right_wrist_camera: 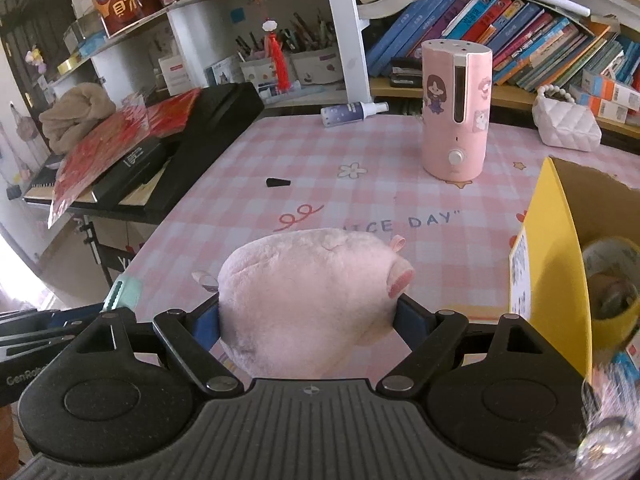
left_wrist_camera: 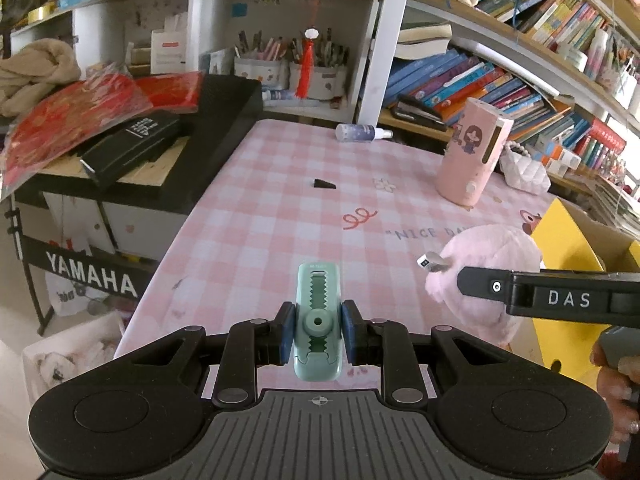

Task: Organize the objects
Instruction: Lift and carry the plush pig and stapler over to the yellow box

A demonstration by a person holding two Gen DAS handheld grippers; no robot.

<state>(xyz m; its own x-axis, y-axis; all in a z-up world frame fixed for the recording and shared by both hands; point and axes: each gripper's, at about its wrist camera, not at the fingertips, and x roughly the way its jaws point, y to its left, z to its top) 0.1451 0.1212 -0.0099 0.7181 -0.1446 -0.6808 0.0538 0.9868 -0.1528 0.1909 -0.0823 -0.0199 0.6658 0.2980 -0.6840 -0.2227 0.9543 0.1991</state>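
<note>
- Pink checked tablecloth (right_wrist_camera: pixel 360 148) covers the desk; bookshelves behind, open yellow box (right_wrist_camera: pixel 556 248) at the right edge.
- Left gripper (left_wrist_camera: pixel 318 330): jaws clamped on a green correction tape (left_wrist_camera: pixel 319 316), held above the near edge of the desk.
- Right gripper (right_wrist_camera: pixel 308 316): jaws squeezing a pink plush toy (right_wrist_camera: pixel 308 300), level, just left of the box.
- Risk: soft plush may slip free; the 2 grippers sit close and could collide.

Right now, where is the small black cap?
The small black cap lies loose on the pink checked tablecloth, mid-table toward its left edge, left of the pink humidifier and nearer than the fallen spray bottle.
</note>
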